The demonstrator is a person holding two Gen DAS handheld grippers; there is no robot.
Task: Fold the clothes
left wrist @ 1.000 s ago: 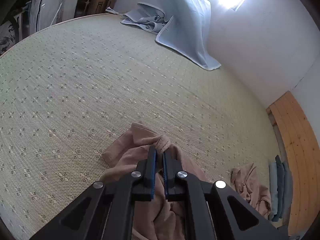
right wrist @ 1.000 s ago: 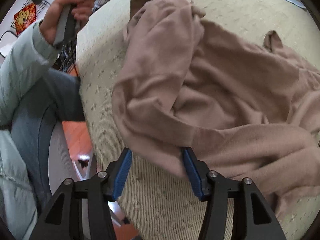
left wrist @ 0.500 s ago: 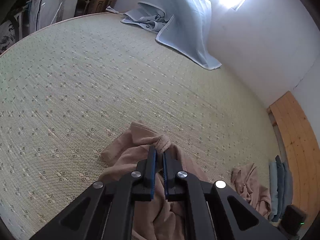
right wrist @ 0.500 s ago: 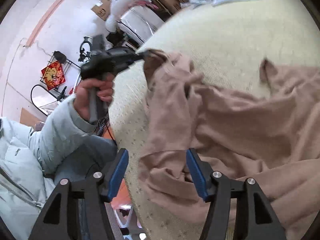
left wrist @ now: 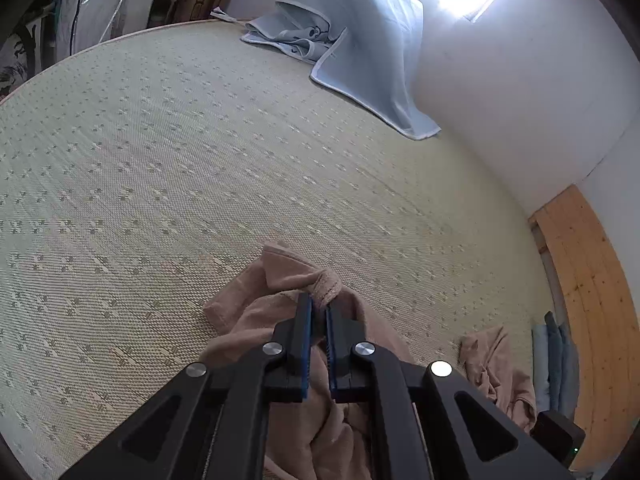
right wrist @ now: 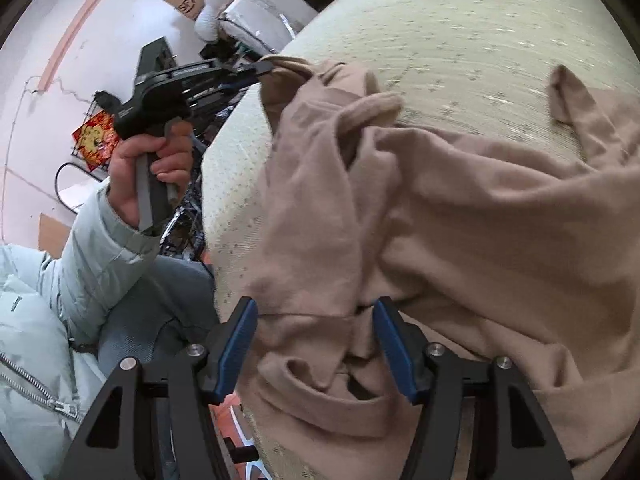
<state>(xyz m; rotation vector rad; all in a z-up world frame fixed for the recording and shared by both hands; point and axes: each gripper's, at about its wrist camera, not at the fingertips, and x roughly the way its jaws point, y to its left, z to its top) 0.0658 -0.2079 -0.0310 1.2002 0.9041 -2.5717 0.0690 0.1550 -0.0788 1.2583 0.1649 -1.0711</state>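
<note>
A tan-pink garment (right wrist: 460,232) lies crumpled on the woven mat near the bed's near edge; it also shows in the left wrist view (left wrist: 256,308). My left gripper (left wrist: 318,304) is shut on a ribbed edge of the garment and holds it lifted; it appears in the right wrist view (right wrist: 262,68) pinching the cloth's far corner. My right gripper (right wrist: 314,308) is open, its blue pads (right wrist: 240,332) on either side of a fold at the garment's near edge.
A light blue blanket (left wrist: 360,48) is heaped at the far end against the white wall. Folded blue clothes (left wrist: 554,364) lie by a wooden board (left wrist: 588,280) at the right. Boxes and bags (right wrist: 256,12) stand beyond the bed's left edge.
My right gripper has drawn back and tilted up, then settled around a fold at the garment's near edge. My left gripper has kept its hold and hardly moved.
</note>
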